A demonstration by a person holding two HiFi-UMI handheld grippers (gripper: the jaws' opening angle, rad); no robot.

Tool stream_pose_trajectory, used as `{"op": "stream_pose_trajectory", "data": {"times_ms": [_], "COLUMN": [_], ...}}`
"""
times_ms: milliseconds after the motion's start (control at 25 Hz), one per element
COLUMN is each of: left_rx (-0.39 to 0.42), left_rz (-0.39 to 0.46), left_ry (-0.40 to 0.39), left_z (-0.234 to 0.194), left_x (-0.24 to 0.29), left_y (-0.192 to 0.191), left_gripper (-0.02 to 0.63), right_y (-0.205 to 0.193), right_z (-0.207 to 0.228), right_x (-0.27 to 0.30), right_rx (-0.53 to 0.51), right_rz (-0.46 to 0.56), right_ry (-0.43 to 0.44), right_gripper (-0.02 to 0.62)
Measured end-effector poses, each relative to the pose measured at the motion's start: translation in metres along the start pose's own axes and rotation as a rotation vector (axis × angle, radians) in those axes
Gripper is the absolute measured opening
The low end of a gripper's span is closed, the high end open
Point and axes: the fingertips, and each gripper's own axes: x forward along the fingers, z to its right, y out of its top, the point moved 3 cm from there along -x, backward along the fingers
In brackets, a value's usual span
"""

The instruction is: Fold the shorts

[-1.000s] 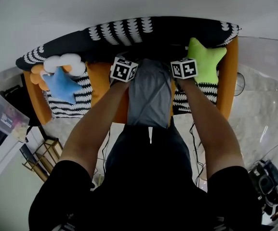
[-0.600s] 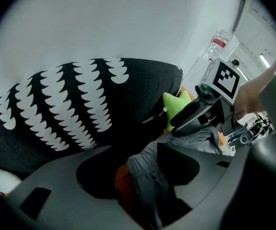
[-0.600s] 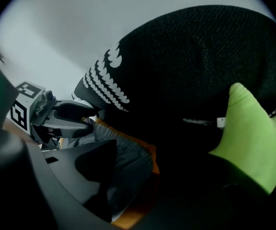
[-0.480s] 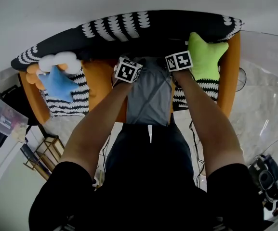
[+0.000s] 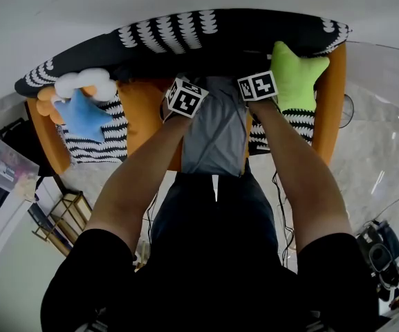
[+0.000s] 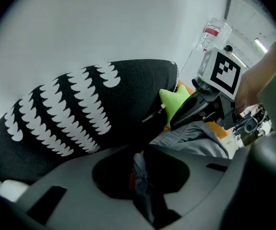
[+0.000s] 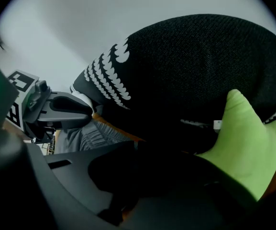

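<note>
Now your left gripper (image 6: 140,176) and right gripper (image 7: 128,176) have just been closing, each pinching the shorts (image 5: 216,133) between its jaws; I think the fold can start.

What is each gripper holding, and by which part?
Left gripper has just closed on the grey fabric shorts, pinching their far edge. Right gripper has just closed at the same edge; cloth between its jaws is too dark to confirm.
</note>
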Motion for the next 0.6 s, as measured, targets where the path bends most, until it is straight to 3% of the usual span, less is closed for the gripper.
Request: {"op": "stream_pose_trajectory", "data": {"times_ms": [600], "left_rx": [0.057], "left_rz": [0.129], "left_ry": [0.015], "left_z": [-0.004], "left_x": [-0.049], "left_y": [0.052], "left_gripper": [0.066], "right_y": [0.042], "right_z": [-0.017], "right_x": [-0.065], "right_rx": [-0.032], "right_rz": [0.207], "right_ry": [-0.058], "right_gripper": [0.012]}}
